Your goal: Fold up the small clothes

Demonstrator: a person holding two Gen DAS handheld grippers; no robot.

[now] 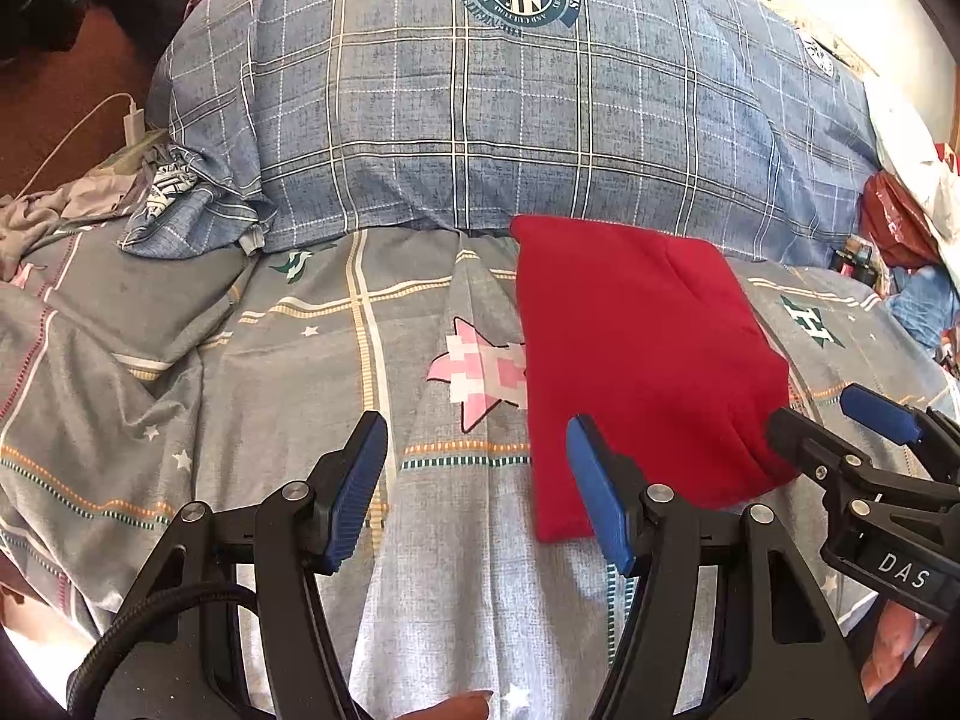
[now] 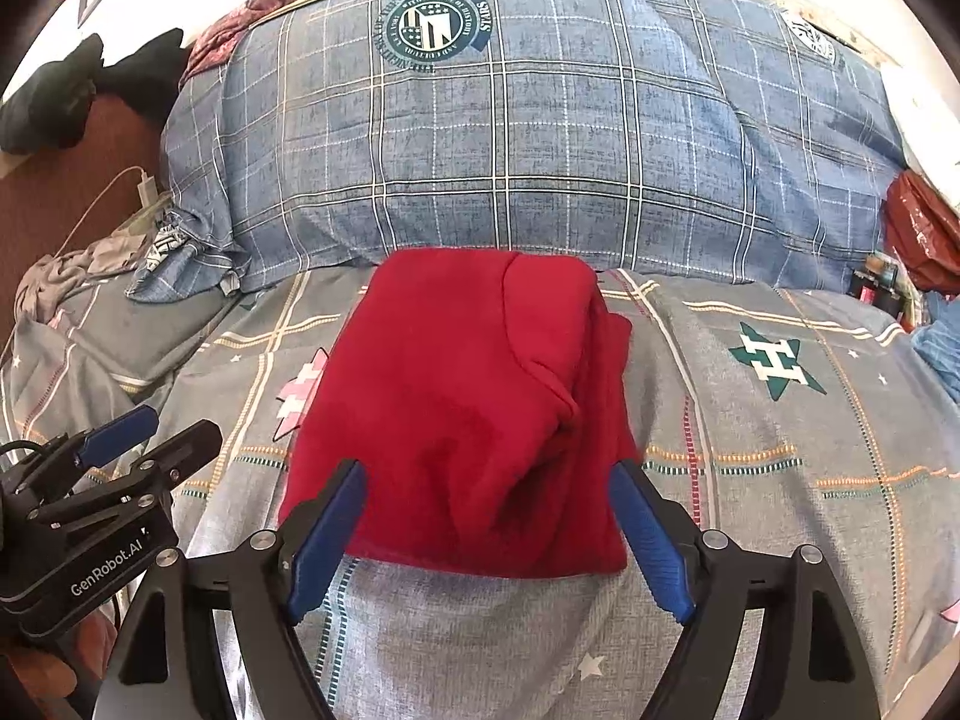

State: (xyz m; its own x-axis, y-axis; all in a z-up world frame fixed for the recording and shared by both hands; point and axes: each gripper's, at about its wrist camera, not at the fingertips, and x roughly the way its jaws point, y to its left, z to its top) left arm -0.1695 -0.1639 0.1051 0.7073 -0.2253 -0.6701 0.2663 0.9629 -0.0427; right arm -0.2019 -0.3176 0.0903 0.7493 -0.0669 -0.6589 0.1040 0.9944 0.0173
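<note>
Obs.: folded red fleece garment (image 2: 456, 414), a soft rectangular bundle, lies flat on the grey star-print bed sheet (image 2: 750, 420), its far edge against the blue plaid quilt roll (image 2: 540, 150) at 12 o'clock.

Long axis of the bundle runs 6-to-12 in the right wrist view, away from the fingers. Layered folds are stacked along its 3 o'clock side.

Right gripper (image 2: 489, 537): fingers spread wide, nothing pinched. The blue pads flank the near hem at 6 o'clock of the bundle and overlap its edge in the picture; whether they touch the cloth cannot be told.

Left gripper (image 1: 480, 495): fingers moderately spread, empty, over bare sheet. From it the bundle lies at about 1 o'clock; one finger overlaps the bundle's near left corner. In the left wrist view the right gripper (image 1: 837, 423) sits at the bundle's near right corner.

Judgement: right hand is the nearer and is centred on the hem. Fold looks complete or nearly so; any further move would turn on the near hem.
</note>
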